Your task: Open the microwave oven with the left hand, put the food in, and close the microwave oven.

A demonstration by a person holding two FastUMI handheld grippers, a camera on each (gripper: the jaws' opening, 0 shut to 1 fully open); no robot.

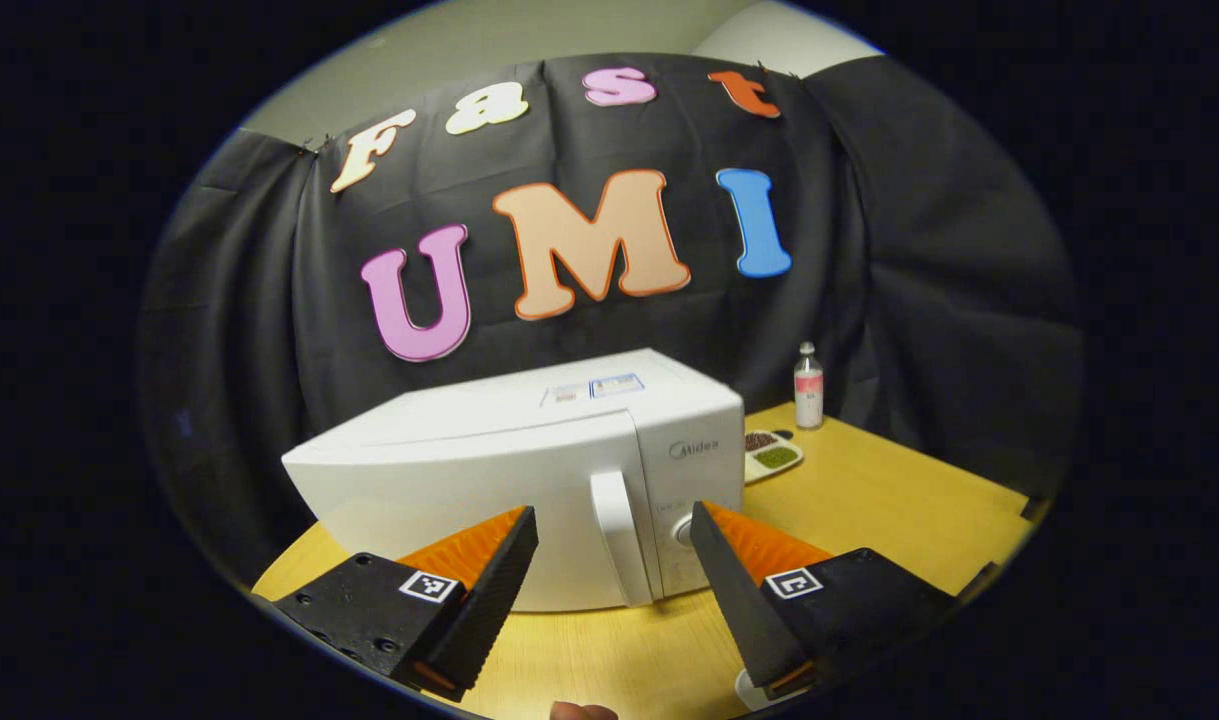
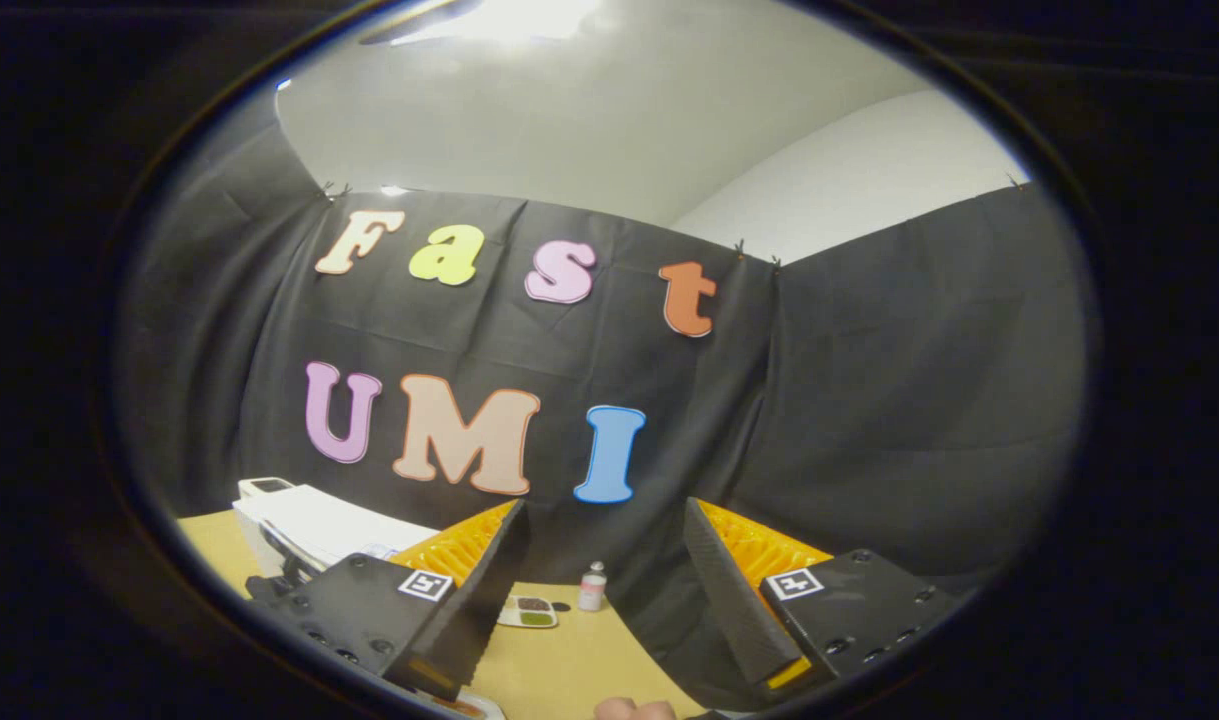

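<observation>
Wooden table (image 1: 869, 500) bears the closed microwave (image 1: 529, 470); both grippers' jaws gape wide, food tray (image 1: 772, 455) partly hidden.

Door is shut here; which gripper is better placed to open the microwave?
Left. The left gripper is open and lined up on the white microwave oven's vertical door handle, close ahead. The right gripper points towards the wall, with the microwave off to its left.
</observation>
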